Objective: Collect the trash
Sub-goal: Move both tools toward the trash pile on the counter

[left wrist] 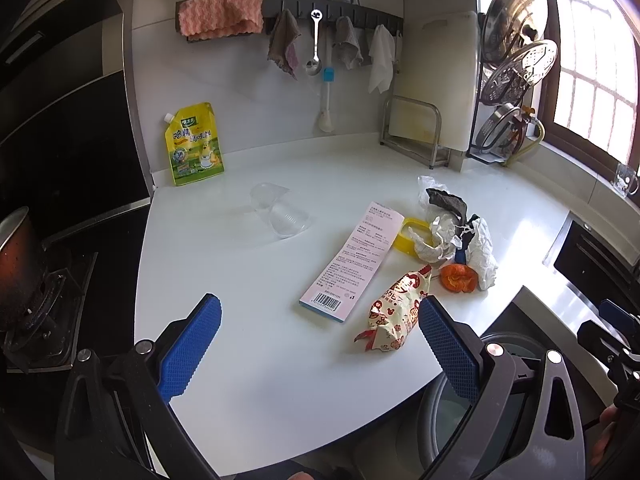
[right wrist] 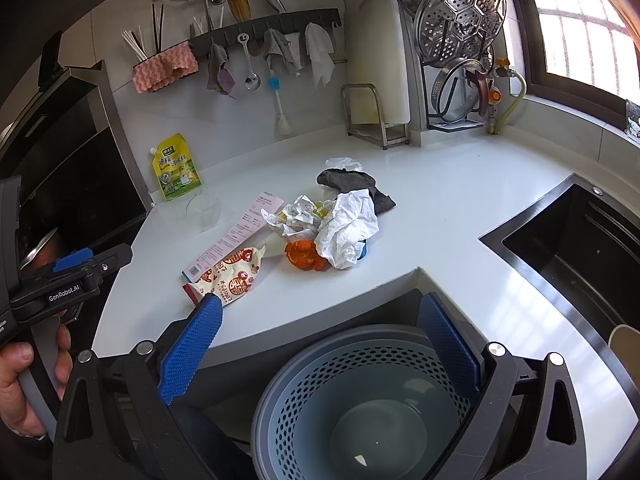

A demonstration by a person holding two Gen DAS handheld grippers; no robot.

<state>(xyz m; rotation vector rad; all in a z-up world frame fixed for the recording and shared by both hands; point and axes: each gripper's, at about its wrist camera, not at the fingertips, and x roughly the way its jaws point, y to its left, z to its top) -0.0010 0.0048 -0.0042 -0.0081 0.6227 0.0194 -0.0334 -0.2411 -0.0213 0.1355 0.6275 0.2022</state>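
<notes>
Trash lies in a loose group on the white counter (left wrist: 248, 360): a red-and-cream snack wrapper (left wrist: 394, 312) (right wrist: 228, 274), a flat pink box (left wrist: 352, 258) (right wrist: 236, 236), orange peel (left wrist: 458, 278) (right wrist: 304, 255), crumpled white paper (left wrist: 482, 252) (right wrist: 346, 228), a dark rag (left wrist: 446, 200) (right wrist: 352, 184) and a clear plastic cup (left wrist: 280, 212) (right wrist: 204, 210). My left gripper (left wrist: 319, 300) hangs open just short of the box and wrapper, holding nothing. My right gripper (right wrist: 320, 298) is open and empty above a grey perforated bin (right wrist: 360, 400) below the counter's edge.
A yellow seasoning pouch (left wrist: 194, 144) leans on the back wall. Stove and pot (left wrist: 16, 264) are at the left, a black sink (right wrist: 580, 248) at the right. Cutting boards (left wrist: 412, 120) and a lid rack (right wrist: 460, 20) stand behind. A hand (right wrist: 24, 380) holds the left tool.
</notes>
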